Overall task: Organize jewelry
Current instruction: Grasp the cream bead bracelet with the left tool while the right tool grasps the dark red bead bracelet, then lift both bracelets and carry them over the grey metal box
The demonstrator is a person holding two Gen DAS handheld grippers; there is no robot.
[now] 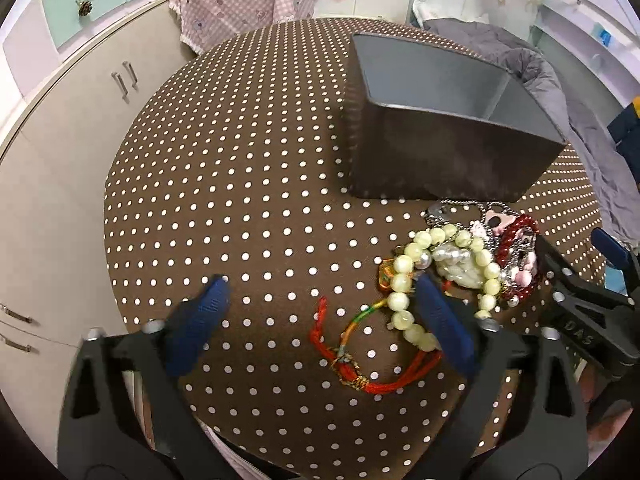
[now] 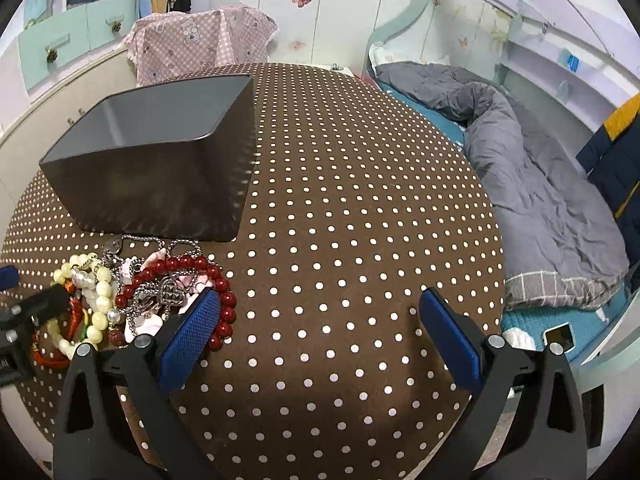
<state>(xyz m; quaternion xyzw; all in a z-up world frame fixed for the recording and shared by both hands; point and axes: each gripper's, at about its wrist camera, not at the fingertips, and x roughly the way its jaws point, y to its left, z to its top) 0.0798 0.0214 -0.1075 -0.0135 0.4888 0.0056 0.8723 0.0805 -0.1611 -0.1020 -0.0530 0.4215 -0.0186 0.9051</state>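
Note:
A pile of jewelry lies on the brown polka-dot tablecloth (image 1: 240,200) in front of a dark grey box (image 1: 452,152). It holds a pale green bead bracelet (image 1: 404,280), a dark red bead bracelet (image 1: 516,236), a red cord bracelet (image 1: 360,376) and silver chains (image 1: 460,206). My left gripper (image 1: 320,296) is open and empty, its right finger beside the green beads. My right gripper (image 2: 320,308) is open and empty, its left finger next to the red bead bracelet (image 2: 176,268). The box (image 2: 152,168) shows empty inside.
A pink checked cloth (image 1: 244,0) covers something behind the table. Beige cabinets (image 1: 60,160) stand on the left. A bed with a grey quilt (image 2: 540,184) runs along the right side.

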